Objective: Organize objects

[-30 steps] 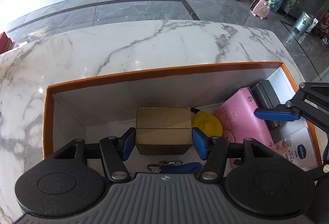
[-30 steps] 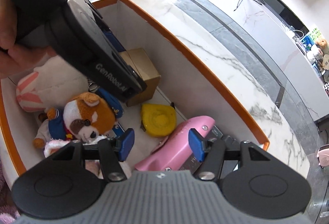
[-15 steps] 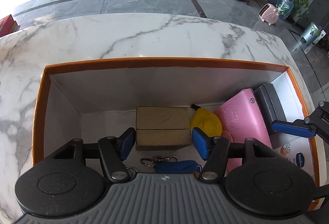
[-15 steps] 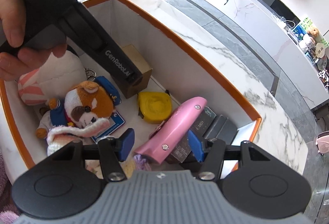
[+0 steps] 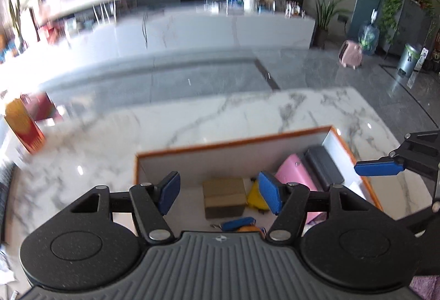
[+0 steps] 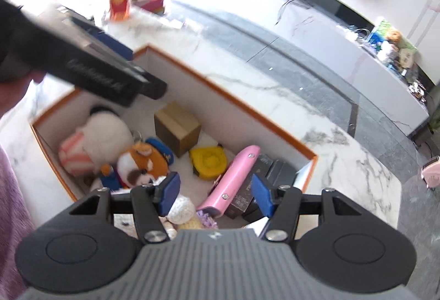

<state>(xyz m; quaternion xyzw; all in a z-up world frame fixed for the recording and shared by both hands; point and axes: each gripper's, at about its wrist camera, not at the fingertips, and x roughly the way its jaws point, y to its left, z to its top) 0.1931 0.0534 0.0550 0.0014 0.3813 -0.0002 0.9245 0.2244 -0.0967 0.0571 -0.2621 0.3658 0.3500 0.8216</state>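
An orange-rimmed white box (image 5: 233, 141) on the marble counter holds a cardboard carton (image 5: 224, 196), a yellow tape measure (image 6: 208, 162), a pink case (image 6: 236, 176), dark cases (image 5: 323, 168), a red panda plush (image 6: 140, 165) and a white-and-pink plush (image 6: 90, 140). My left gripper (image 5: 220, 193) hovers well above the carton, its jaws opening with nothing between them. Over the pink case my right gripper (image 6: 215, 194) stands open and empty. A blue fingertip (image 5: 378, 168) of the right gripper shows at the right edge of the left wrist view.
A red and orange carton (image 5: 23, 126) stands on the marble counter (image 5: 192, 118) to the left of the box. A blue key fob (image 5: 238, 223) lies on the box floor in front of the cardboard carton. A purple sleeve (image 6: 11, 217) is at the left edge.
Both grippers have risen and drawn back from the box, so it looks smaller and farther. The left jaws have widened. The cardboard carton stays on the box floor.
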